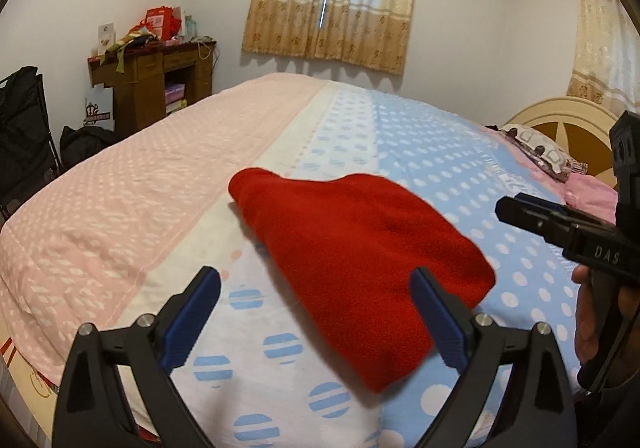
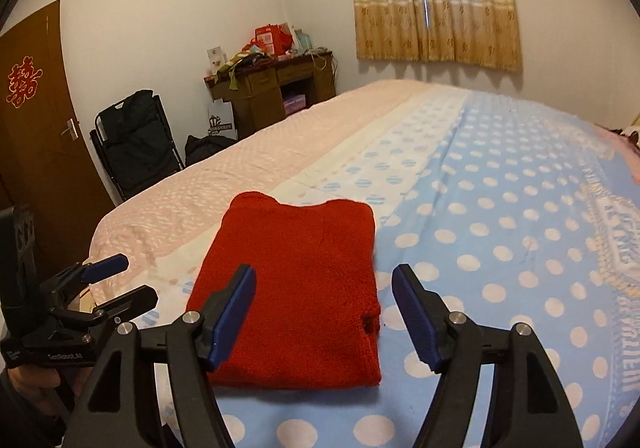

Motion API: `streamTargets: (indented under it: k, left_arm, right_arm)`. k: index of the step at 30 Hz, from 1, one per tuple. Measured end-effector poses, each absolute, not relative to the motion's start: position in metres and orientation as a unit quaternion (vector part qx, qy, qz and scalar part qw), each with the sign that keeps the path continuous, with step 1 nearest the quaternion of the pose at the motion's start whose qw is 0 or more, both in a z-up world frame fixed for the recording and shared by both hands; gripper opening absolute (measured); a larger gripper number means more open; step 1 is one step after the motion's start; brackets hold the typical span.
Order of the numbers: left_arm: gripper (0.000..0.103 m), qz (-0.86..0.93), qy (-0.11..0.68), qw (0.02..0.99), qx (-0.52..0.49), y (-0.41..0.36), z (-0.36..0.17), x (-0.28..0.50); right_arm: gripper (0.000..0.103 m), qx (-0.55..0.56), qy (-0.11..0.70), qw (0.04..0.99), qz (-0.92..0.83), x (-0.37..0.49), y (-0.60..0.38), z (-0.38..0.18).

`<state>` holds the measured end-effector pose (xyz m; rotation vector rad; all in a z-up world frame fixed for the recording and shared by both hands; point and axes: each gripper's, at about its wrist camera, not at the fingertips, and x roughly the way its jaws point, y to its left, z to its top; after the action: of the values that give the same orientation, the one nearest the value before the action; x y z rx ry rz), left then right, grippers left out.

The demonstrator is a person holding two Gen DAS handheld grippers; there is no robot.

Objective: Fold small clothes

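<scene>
The bed [image 2: 500,187] wears a pink, white and dotted blue sheet; a folded red garment [image 2: 296,280] lies flat on it, well apart from the pillow [image 1: 540,149]

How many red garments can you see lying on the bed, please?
1: the folded red garment lies on the bedspread, ahead of both open grippers. Others may lie outside the views.

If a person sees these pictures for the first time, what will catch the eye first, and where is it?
First comes the red garment, folded into a neat block and lying on the bedspread, where its white spotted band meets the blue one. Next are the two grippers, left gripper and right gripper, both open just above the near edge of the garment and gripping nothing. Beyond the bed, a cluttered wooden desk stands beside the yellow curtains.
</scene>
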<state>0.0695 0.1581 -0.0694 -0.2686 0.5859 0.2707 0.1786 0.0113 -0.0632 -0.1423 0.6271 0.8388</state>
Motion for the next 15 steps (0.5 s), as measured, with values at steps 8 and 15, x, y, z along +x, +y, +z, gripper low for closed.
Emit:
streamTargets:
  k: [8, 15]
  left_arm:
    - [0.098, 0.129, 0.273, 0.944, -0.131, 0.156, -0.063, 0.063]
    - [0.098, 0.128, 0.267, 0.947, -0.124, 0.149, -0.059, 0.062]
  right_arm:
    - [0.072, -0.067, 0.288, 0.875, 0.383, 0.169, 0.005, -0.057]
    - [0.072, -0.071, 0.297, 0.871, 0.384, 0.163, 0.002, -0.064]
